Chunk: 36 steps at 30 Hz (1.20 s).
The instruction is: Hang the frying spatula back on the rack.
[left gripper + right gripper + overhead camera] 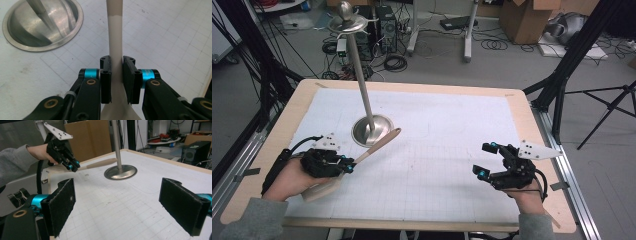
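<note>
Clamping a pale wooden spatula [362, 160] by its neck, the left hand-held gripper [346, 167]; right hand-held gripper [486, 160] gapes wide

Counted on the tabletop [532, 130]: one white gridded mat [452, 150]; one metal stand [371, 129] with a round base and upright pole; one wooden spatula [362, 159]. Two handheld grippers: left gripper [348, 167], right gripper [486, 160], two jaws apiece. Two hands, two grey sleeves. Beyond, on the floor: one cardboard box [527, 20].
</note>
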Available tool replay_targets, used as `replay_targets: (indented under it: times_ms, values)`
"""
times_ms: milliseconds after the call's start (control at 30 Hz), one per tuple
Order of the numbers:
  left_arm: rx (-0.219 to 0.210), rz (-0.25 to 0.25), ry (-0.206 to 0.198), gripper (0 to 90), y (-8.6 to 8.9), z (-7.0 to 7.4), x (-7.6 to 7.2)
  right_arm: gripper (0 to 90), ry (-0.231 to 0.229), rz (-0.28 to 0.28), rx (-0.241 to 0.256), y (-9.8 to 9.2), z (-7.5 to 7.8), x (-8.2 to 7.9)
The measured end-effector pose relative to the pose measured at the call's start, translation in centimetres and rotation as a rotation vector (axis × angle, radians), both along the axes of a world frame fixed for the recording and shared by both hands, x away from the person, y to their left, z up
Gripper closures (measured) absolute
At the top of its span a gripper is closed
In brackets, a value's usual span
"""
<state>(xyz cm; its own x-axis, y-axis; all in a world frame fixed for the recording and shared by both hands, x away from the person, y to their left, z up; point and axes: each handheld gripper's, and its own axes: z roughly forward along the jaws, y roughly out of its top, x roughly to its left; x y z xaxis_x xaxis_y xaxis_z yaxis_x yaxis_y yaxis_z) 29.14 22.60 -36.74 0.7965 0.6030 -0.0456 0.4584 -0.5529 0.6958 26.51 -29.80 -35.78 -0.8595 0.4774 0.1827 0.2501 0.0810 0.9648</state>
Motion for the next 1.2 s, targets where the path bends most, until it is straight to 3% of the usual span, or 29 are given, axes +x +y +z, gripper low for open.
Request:
replay_targets:
  times_ms: [400,1200]
  values:
    - [-0.046,0.005,-0.038,77.1,2.0,1.0,0.5,12.7,0.013,-0.006,-0.018,0.1,-0.2,0.0]
    - [-0.081,0.017,-0.076,77.2,4.5,3.1,0.7,12.7,0.016,0.003,-0.037,0.5,-0.4,0.0]
